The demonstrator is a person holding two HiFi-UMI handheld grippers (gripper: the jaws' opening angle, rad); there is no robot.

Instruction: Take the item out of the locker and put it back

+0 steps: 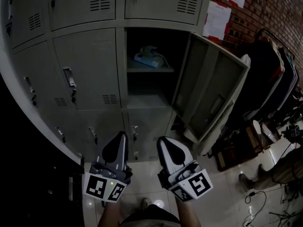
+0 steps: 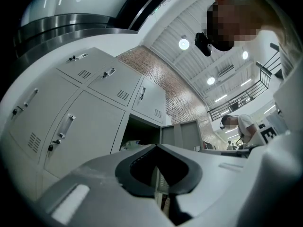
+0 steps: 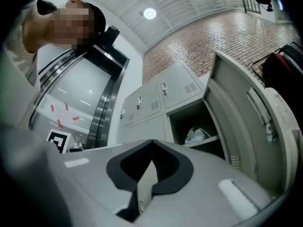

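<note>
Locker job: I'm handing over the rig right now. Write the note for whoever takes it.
Left hand-held gripper: shut, empty, low in front of the lockers.
Right hand-held gripper: shut, empty, beside it.
Pale white-and-blue crumpled packet: lying on the upper shelf of the open grey metal locker; its door stands wide open to the right.
Done: door open. Whether the packet has already been out and back cannot be told.
To do: if not, take it out, return it to the shelf.
</note>
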